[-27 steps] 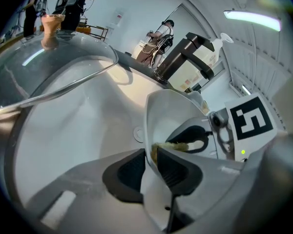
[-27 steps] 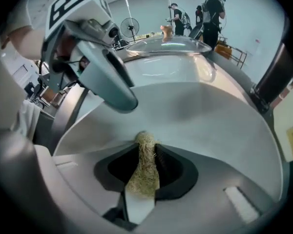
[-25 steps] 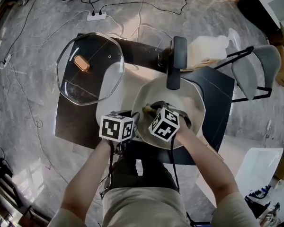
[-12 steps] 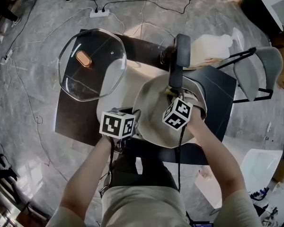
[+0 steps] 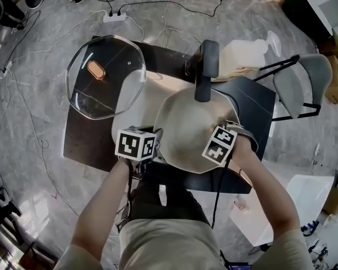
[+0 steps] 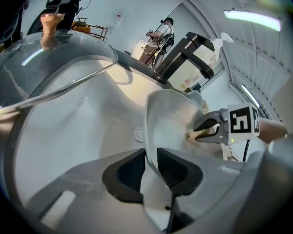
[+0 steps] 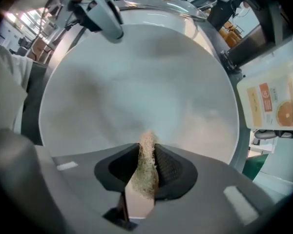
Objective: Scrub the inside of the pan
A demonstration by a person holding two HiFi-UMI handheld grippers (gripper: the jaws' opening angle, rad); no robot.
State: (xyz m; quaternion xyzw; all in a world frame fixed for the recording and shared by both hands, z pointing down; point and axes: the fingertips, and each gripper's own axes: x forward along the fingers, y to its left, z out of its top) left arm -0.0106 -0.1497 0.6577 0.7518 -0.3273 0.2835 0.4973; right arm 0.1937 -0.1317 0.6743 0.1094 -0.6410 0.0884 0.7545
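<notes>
Right gripper view: the right gripper (image 7: 147, 152) has its jaws closed tight on a thin tan scrubbing pad (image 7: 146, 172), held on edge, with only its frayed tip reaching past the pads onto the pale inside of the pan (image 5: 186, 122). The pan sits on the dark table (image 5: 81, 145) in front of the person. The left gripper (image 6: 151, 160) is clamped on its near rim, one jaw inside the wall and one outside, closed down to the thickness of the metal.

That hold on the rim is narrow, so I'd judge a hard sideways stroke could pivot the pan about it or pull the rim out of the jaws. So little of the pad sticks out that pressing down may bring the jaw tips onto the coating instead of the pad. The soft pad could also fold over or drag back out of the grip.

The black pan handle (image 5: 205, 72) points away from the person, toward a white bottle (image 5: 248, 52) and a pouch with an orange printed on it (image 7: 278, 108). A swinging pan would hit these first. A glass lid (image 5: 104, 77) lies just beside the pan on the left, close to the left gripper, limiting room there. A grey chair (image 5: 304, 80) stands clear at the right
</notes>
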